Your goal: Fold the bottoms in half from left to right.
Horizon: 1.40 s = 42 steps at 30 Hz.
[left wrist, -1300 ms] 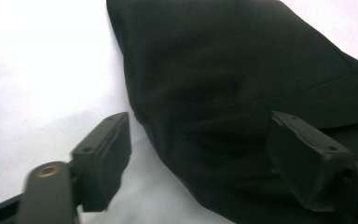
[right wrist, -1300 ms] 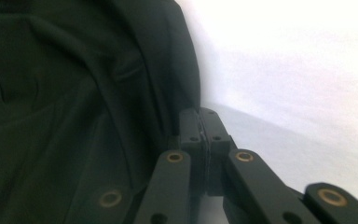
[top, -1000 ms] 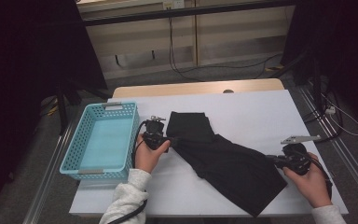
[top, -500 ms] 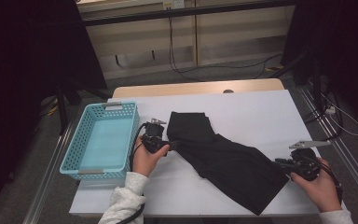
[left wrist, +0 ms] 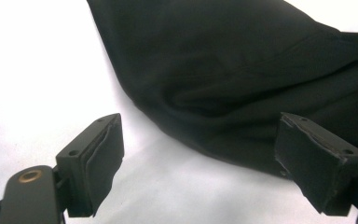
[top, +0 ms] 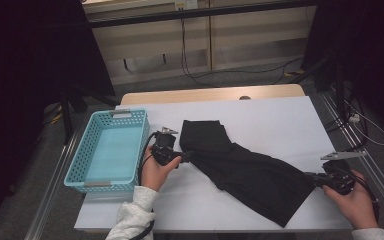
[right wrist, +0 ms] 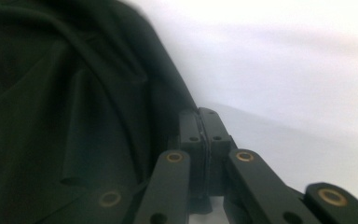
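Left gripper (top: 186, 156): jaws spread wide, nothing pinched; the near edge of the black cloth (left wrist: 242, 79) lies between and just beyond the pads (left wrist: 103, 161), which are flat, dark and worn at the edges.
Right gripper (top: 314, 177): jaws pressed together; in the right gripper view the cloth (right wrist: 65, 116) lies against their left side, but whether a fold is caught between the pads cannot be told. Its jaws have just been opening and closing again.
Hands: two; the left hand (top: 156, 167) comes out of a pale knitted sleeve (top: 132, 217), the right hand (top: 355, 202) sits at the table's right edge.
Black cloth (top: 245, 170): one piece, soft and matte, with shallow folds; it stretches slantwise across the middle of the table from the left gripper to the right one, its far end squared off, its near right end a drooping corner.
Table (top: 280, 120): one, white, smooth top with a wooden strip along the far edge.
Basket (top: 80, 172): one, light blue plastic, oblong, perforated walls, standing on the table's left side just beside the left hand.
Hard to make out: the right gripper view is blurred, and black on black hides the cloth's edge at both grippers in the high view.
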Available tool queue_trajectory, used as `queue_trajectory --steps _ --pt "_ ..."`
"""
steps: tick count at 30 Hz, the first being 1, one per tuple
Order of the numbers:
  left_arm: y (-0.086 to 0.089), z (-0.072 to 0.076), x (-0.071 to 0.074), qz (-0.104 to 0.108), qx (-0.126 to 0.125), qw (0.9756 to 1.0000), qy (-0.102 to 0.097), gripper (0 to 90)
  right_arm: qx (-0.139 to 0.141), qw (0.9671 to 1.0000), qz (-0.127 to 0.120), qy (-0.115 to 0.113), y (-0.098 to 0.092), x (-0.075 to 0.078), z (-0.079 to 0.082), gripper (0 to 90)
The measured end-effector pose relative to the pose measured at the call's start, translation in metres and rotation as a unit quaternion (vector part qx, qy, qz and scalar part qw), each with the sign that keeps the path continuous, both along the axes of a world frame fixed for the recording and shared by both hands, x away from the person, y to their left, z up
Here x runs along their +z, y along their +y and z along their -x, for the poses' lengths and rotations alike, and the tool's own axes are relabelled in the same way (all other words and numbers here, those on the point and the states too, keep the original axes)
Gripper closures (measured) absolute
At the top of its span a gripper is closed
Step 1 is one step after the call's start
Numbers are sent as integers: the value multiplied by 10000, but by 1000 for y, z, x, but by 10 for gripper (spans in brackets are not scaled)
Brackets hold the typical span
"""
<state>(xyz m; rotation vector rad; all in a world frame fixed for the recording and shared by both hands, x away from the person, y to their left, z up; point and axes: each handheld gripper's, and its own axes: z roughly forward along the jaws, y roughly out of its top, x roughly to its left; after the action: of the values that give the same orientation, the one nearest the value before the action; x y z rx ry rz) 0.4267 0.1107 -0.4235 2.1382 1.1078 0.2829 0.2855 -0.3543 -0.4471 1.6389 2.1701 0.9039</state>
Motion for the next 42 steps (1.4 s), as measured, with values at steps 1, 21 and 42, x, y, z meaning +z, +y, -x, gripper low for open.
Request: queue_trajectory --steps 1,21,42 --pt "0 0 0 -7 -18 10000 15 164 -56 10000 41 -1 -4 0 -2 894" --pt "-9 -2 0 -18 -113 9999 7 162 -157 9991 292 -273 -1 3 3 737" --pt "-17 -1 -1 -13 -173 9998 3 160 -497 9942 774 -557 -15 7 6 737"
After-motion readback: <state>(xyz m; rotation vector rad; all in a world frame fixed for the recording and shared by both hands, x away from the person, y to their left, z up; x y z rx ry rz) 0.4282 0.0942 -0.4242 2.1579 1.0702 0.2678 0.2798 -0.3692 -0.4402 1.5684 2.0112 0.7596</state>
